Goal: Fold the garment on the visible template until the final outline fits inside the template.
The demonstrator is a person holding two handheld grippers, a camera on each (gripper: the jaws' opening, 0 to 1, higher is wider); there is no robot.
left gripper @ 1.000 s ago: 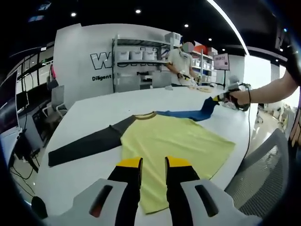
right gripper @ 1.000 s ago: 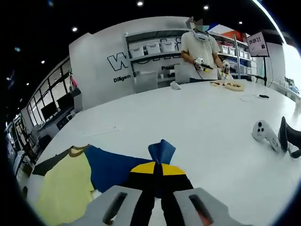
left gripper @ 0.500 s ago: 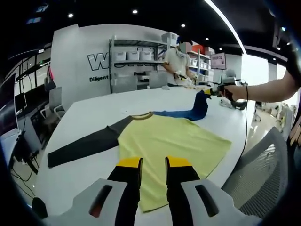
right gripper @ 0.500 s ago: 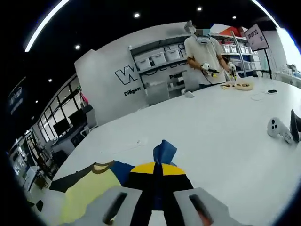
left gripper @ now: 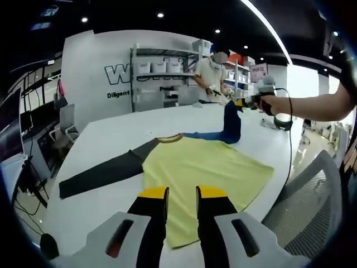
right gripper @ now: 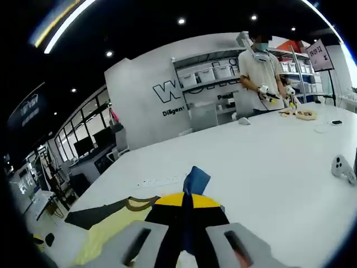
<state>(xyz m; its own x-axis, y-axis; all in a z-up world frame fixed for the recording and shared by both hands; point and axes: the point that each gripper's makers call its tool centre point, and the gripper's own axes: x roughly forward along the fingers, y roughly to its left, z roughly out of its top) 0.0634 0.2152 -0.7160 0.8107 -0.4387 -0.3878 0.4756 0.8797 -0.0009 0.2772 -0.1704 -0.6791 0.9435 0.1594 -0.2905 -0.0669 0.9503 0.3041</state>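
Right gripper (right gripper: 187,200), jaws pinching the blue sleeve (left gripper: 228,125), lifts it for folding over the yellow-bodied long-sleeved shirt (left gripper: 201,167); left gripper (left gripper: 181,194) hovers, jaws slightly parted, empty.

Long white table (left gripper: 111,139), a person (right gripper: 262,72) standing at its far end, grey shelving with white bins (left gripper: 162,67) against the lettered wall (right gripper: 167,92), a white controller (right gripper: 343,167) lying on the tabletop, mesh office chair (left gripper: 312,195) beside the table
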